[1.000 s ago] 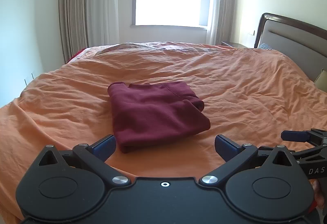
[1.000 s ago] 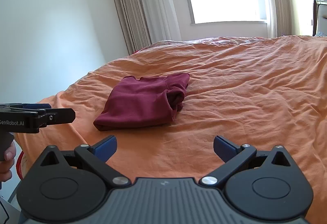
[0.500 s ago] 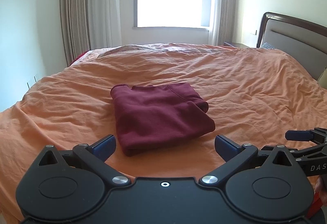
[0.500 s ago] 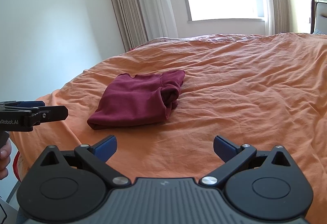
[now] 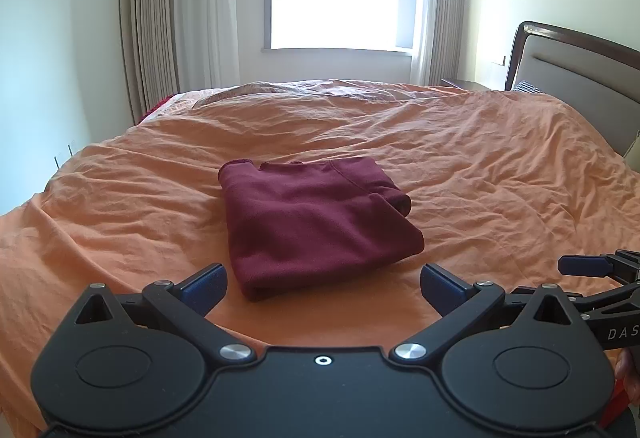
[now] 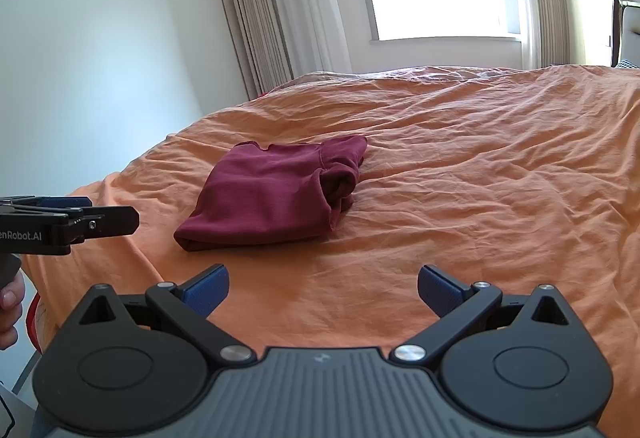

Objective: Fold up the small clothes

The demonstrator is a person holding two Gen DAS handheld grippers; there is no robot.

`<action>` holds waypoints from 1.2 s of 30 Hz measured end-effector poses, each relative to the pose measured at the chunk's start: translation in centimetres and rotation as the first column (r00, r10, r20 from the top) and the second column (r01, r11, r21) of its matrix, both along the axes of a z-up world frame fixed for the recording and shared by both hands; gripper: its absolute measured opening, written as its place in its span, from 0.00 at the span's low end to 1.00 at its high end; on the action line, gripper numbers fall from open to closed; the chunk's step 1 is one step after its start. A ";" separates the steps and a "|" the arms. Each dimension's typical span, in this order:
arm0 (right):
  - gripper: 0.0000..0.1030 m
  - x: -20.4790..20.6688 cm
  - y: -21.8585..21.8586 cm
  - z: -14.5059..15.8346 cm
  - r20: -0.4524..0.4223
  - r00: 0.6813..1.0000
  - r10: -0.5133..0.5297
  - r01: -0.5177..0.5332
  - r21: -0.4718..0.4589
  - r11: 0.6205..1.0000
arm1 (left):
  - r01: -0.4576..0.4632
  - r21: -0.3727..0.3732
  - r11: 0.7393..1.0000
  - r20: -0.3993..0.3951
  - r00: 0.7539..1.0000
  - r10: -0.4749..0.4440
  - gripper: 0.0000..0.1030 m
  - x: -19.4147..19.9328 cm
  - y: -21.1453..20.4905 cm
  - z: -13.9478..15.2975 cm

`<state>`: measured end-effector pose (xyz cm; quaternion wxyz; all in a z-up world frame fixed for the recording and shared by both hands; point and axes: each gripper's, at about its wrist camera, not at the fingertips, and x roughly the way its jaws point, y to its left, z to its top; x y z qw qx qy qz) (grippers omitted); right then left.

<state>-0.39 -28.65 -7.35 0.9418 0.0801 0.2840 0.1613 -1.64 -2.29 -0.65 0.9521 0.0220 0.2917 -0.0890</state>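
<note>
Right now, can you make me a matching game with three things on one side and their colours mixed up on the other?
Things:
1. folded top
2. bedcover
3. left tool

Colours:
A. orange
B. black with blue pads
C. dark red

Pairs: 1-C, 2-A, 3-B

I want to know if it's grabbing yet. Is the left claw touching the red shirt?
Apart. In the left wrist view, orange bedsheet shows between the open left claw and the folded red shirt.
</note>
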 end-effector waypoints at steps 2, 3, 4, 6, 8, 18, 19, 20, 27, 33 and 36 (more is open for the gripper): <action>1.00 0.0 0.0 0.0 0.001 1.000 0.000 0.000 0.000 1.000 | -0.002 -0.003 1.000 0.002 1.000 0.002 1.00 0.0 0.0 0.0; 1.00 0.0 0.1 0.0 0.001 1.000 0.000 0.000 0.000 1.000 | -0.004 -0.004 1.000 0.003 1.000 0.004 1.00 0.0 0.1 0.1; 1.00 0.0 0.0 0.0 0.001 1.000 0.000 0.000 0.001 1.000 | -0.004 -0.005 1.000 0.003 1.000 0.004 1.00 0.0 0.1 0.0; 1.00 0.0 0.2 0.0 0.002 1.000 0.004 -0.004 0.002 1.000 | -0.003 -0.004 1.000 0.000 1.000 0.003 1.00 0.1 0.1 0.0; 1.00 0.0 0.3 0.1 0.004 1.000 0.007 -0.007 0.002 1.000 | -0.004 -0.002 1.000 -0.002 1.000 0.004 1.00 0.1 0.1 0.0; 1.00 -0.1 0.2 0.2 0.015 1.000 0.010 -0.010 0.008 1.000 | -0.014 -0.007 1.000 -0.005 1.000 0.014 1.00 0.0 0.2 0.0; 1.00 -0.1 0.2 0.2 0.014 1.000 0.010 -0.010 0.008 1.000 | -0.014 -0.009 1.000 -0.006 1.000 0.014 1.00 0.0 0.3 0.0; 1.00 -0.1 0.3 0.2 0.014 1.000 0.009 -0.009 0.008 1.000 | -0.014 -0.012 1.000 -0.008 1.000 0.014 1.00 0.0 0.3 0.0; 1.00 -0.3 0.4 0.8 0.028 0.999 0.022 -0.022 -0.021 1.000 | -0.020 -0.010 1.000 0.003 1.000 0.020 1.00 -0.3 0.4 0.4; 1.00 0.1 0.4 1.9 0.049 0.998 0.039 -0.036 -0.054 0.998 | -0.025 -0.013 1.000 0.010 1.000 0.025 1.00 -0.6 0.4 0.8; 1.00 0.2 0.3 2.1 0.051 0.998 0.036 -0.034 -0.052 0.998 | -0.029 -0.011 1.000 0.009 1.000 0.029 1.00 -0.6 0.4 0.9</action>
